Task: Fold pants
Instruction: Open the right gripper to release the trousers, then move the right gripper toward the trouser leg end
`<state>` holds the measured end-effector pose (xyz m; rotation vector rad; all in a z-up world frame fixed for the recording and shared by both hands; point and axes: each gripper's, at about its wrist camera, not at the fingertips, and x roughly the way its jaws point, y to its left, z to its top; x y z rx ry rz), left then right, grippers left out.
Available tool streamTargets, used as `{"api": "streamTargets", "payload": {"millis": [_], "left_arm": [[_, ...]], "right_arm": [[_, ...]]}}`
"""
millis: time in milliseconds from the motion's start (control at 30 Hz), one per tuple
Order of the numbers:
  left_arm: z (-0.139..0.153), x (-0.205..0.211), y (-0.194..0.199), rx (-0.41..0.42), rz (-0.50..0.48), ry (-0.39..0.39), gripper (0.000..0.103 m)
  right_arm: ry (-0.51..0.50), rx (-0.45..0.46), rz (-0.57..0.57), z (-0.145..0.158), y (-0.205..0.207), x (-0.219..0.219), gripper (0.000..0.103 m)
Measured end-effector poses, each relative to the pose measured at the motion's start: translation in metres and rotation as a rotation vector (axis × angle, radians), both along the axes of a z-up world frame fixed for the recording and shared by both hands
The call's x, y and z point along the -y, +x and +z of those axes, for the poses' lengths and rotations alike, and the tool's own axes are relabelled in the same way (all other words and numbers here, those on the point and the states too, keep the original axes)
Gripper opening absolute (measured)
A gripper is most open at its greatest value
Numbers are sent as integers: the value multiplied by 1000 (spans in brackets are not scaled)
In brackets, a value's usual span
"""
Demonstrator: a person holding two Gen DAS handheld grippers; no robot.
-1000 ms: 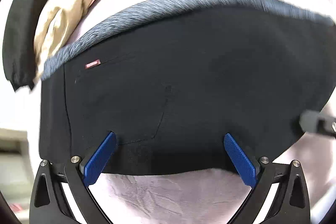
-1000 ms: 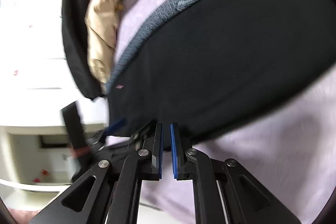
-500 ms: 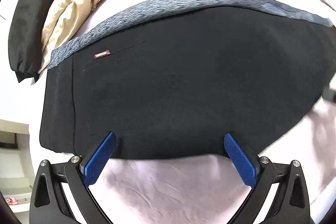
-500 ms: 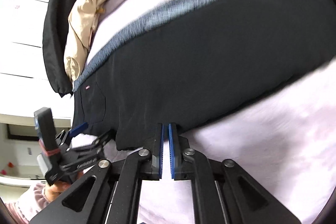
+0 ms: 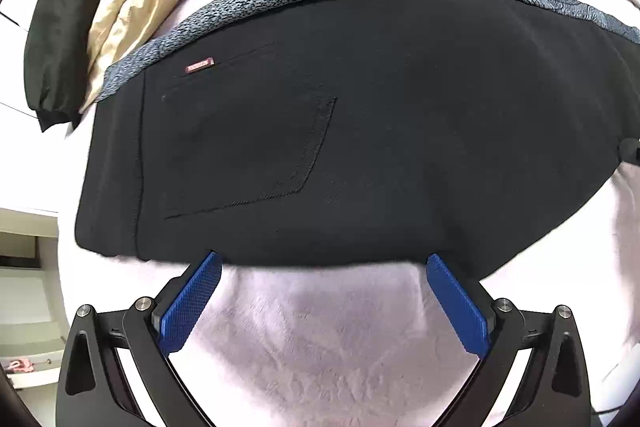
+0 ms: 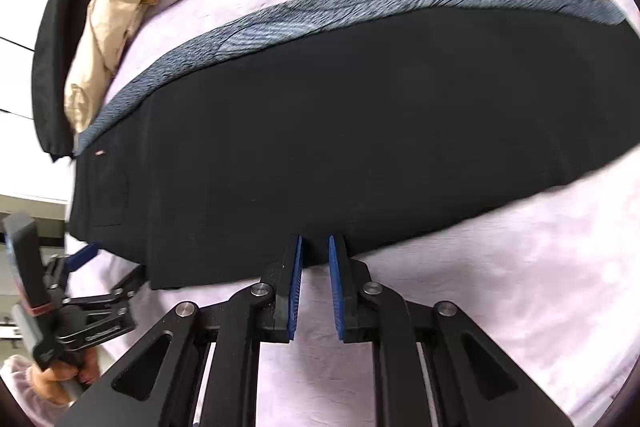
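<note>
Pants, black, lie folded flat on a pale lilac bed cover. The left gripper fingers stand wide apart, empty, at the near hem. The right gripper fingers have just parted slightly, holding nothing.

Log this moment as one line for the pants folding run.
pants: folded, flat on bed | left gripper: open, empty | right gripper: just opening, nothing between jaws
</note>
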<state>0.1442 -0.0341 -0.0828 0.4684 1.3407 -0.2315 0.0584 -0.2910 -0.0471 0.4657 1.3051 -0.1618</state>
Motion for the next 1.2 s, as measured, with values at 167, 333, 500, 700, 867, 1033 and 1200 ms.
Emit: {"api": "streamTargets", "payload": {"millis": [167,333,500,700,867,1033,1200], "left_arm": [[22,-6,2,-16,13,-20,103],[48,7,-6,-19,12,-47,103],[65,24,-39,-26,-19,-69,103],[69,51,-54,-46,-87,-75,103],[87,90,-94,-58,-142,-98,103],[92,127,-107,-75,-167,-116,103],[105,167,-119,-88,-188,-144,103]], "right_arm": [[34,2,-21,17,-11,6,37],[62,-1,-38,26,-27,10,43],[68,-11,-68,29,-47,15,56],[103,-31,-133,27,-71,24,66],[97,-33,-174,37,-93,43,68],[74,-22,-222,51,-111,76,68],[56,8,-251,73,-123,114,68]]}}
